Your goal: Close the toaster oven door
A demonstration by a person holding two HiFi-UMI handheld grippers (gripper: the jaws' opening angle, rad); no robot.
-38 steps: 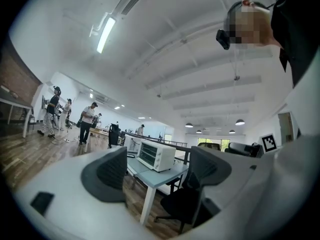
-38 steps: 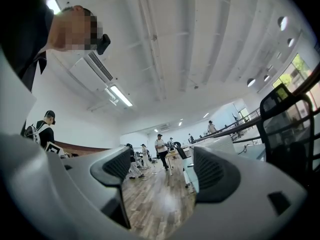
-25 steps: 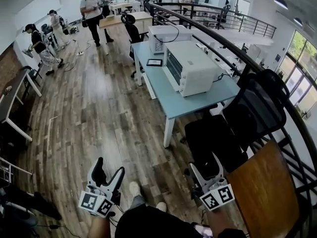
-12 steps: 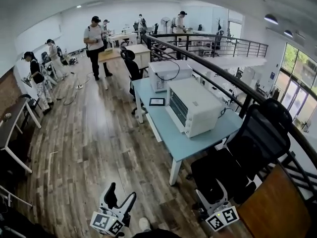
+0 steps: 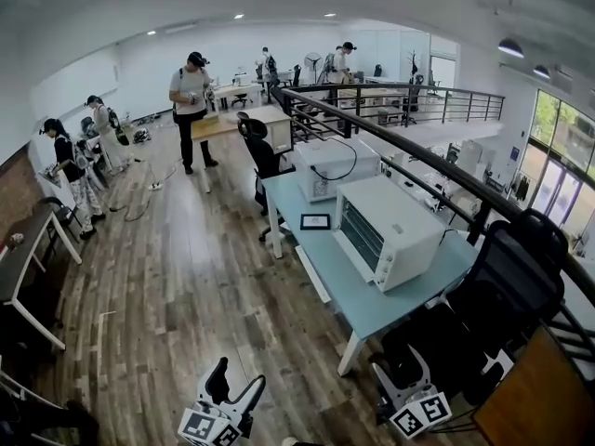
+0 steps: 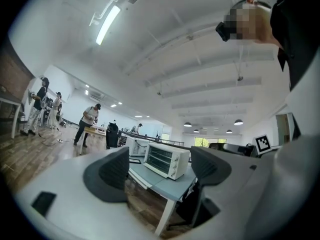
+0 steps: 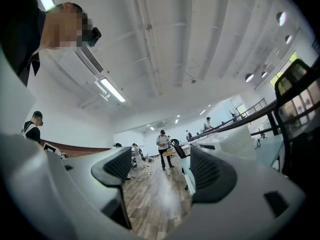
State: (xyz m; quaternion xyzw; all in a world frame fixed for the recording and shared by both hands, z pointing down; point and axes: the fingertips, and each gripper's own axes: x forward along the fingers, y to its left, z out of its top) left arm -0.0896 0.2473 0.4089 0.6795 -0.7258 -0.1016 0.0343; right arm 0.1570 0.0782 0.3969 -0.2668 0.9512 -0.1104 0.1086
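The white toaster oven (image 5: 386,230) stands on a light blue table (image 5: 367,309), several steps ahead of me. Its glass door faces left and lies flat against the front. In the left gripper view the toaster oven (image 6: 166,160) shows far off between the jaws. My left gripper (image 5: 235,381) hangs low at the bottom of the head view, open and empty. My right gripper (image 5: 402,370) is also low, beside a black chair, open with nothing in it. Both are far from the oven. The right gripper (image 7: 162,171) looks along the wooden floor.
A second white appliance (image 5: 337,168) and a small framed tablet (image 5: 315,221) share the table. Black office chairs (image 5: 507,286) stand at its near right end. A curved black railing (image 5: 418,151) runs behind. Several people (image 5: 191,105) stand at desks far back. A wooden tabletop (image 5: 548,407) is at bottom right.
The head view has tilted up, so the table and oven sit lower and further right and both grippers have slid toward the bottom edge. Both stay open.
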